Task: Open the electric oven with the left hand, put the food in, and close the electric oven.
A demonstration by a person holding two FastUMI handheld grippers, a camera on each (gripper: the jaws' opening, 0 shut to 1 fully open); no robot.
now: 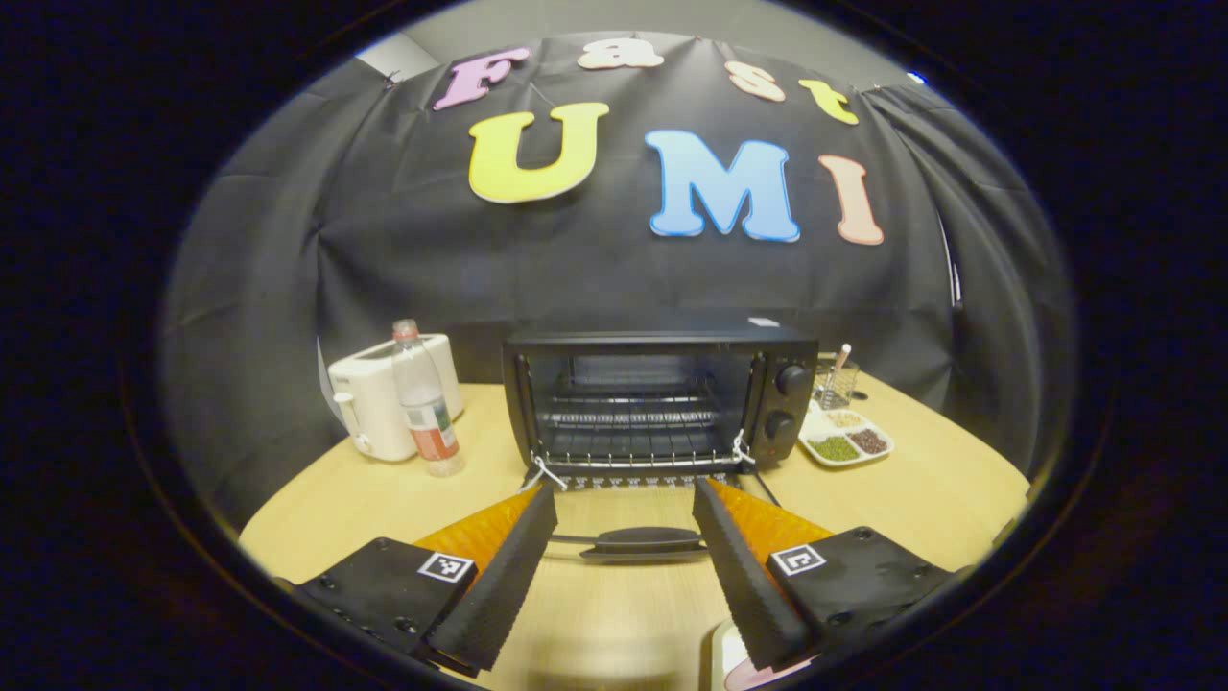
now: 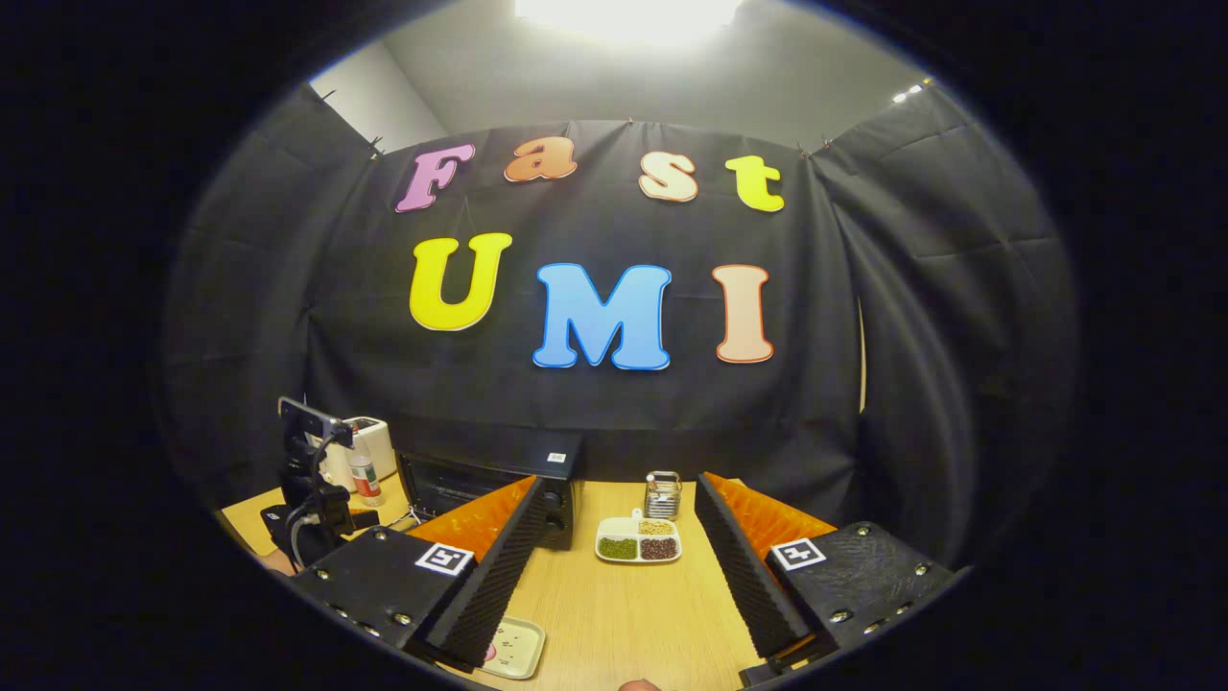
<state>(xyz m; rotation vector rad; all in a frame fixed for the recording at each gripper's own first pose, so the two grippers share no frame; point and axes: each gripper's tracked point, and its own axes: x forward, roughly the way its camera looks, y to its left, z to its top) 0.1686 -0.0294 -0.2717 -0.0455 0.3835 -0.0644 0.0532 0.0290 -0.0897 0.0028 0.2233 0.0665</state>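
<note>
My left gripper (image 1: 624, 557) has its jaws wide apart, holding nothing. Between the fingertips, just past them, I see the dark handle (image 1: 645, 542) of the oven door (image 1: 633, 523), which lies folded down flat toward me. The handle is in the gap and touches neither finger.

The electric oven (image 1: 660, 403) is black and boxy, standing open straight ahead on the far half of the wooden table (image 1: 921, 489). Its wire rack (image 1: 633, 419) is visible inside, and I see nothing on it. Two round knobs (image 1: 792, 379) are stacked on its right panel. A small tag sits on its top.

At the near edge by my left gripper's right finger, a pale plate with something pink (image 1: 743, 667) peeks in, mostly hidden. I take it for the food but cannot tell what it is.

My right gripper (image 2: 614, 557) also has its jaws wide apart and empty, above the table. In the right gripper view the oven (image 2: 499, 485) sits far left of the fingers, partly behind the left one. A small tray with pink bits (image 2: 510, 648) lies near, just by the left finger's base.

Outward: a divided dish of beans (image 1: 846, 441) is right of the oven, with a wire cup holder (image 1: 835, 382) behind it. A white toaster (image 1: 384, 393) and a plastic bottle (image 1: 422, 403) stand to the left of the oven. The other gripper rig (image 2: 312, 489) shows at far left in the right gripper view.
</note>
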